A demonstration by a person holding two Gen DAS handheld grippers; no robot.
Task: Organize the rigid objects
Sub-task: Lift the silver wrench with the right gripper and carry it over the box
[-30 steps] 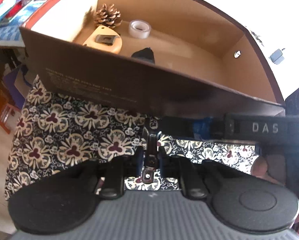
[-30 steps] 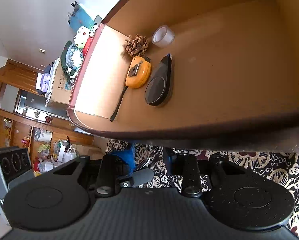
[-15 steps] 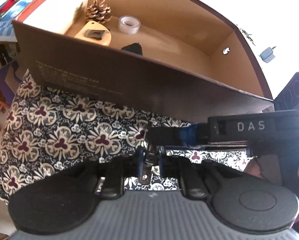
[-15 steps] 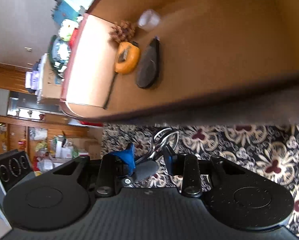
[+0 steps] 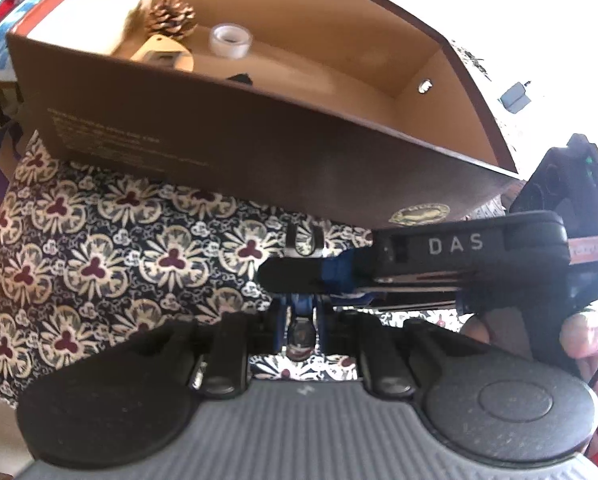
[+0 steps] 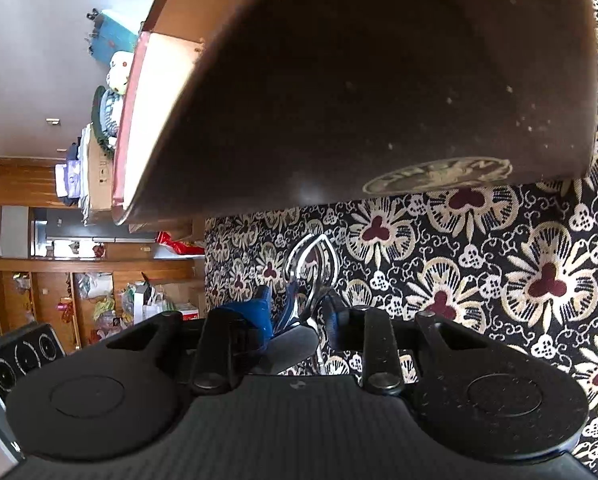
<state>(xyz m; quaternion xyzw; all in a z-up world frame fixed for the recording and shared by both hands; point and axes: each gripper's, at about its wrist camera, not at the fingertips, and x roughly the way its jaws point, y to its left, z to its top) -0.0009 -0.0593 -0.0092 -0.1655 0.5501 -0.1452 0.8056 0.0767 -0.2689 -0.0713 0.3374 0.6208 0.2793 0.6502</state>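
Left-wrist view shows my left gripper (image 5: 301, 316) clamped tight on a small metal clip (image 5: 303, 240), low in the middle of the frame; its loop sticks up above the blue pads. From the right edge my right gripper (image 5: 295, 276) reaches across just over those pads, "DAS" printed on its body, with a fingertip of the person (image 5: 581, 330) wrapped round its handle.

Right-wrist view has the same metal clip (image 6: 313, 264) in the lower middle, standing between my right gripper's (image 6: 299, 316) blue pads. Those jaws are closing; I cannot tell whether the pads already press on the wire.

Both views put the clip above the flowered tablecloth (image 5: 99, 248), just in front of the brown cardboard box's (image 5: 219, 140) near wall. That wall fills the upper frame, its rim well above the clip. Bare cloth lies to the left and lower left.

Inside the box, upper left, I count one pine cone (image 5: 171, 20), one roll of clear tape (image 5: 231, 40), one yellow tape measure (image 5: 165, 58) and one black item (image 5: 241, 79) mostly hidden by the rim.
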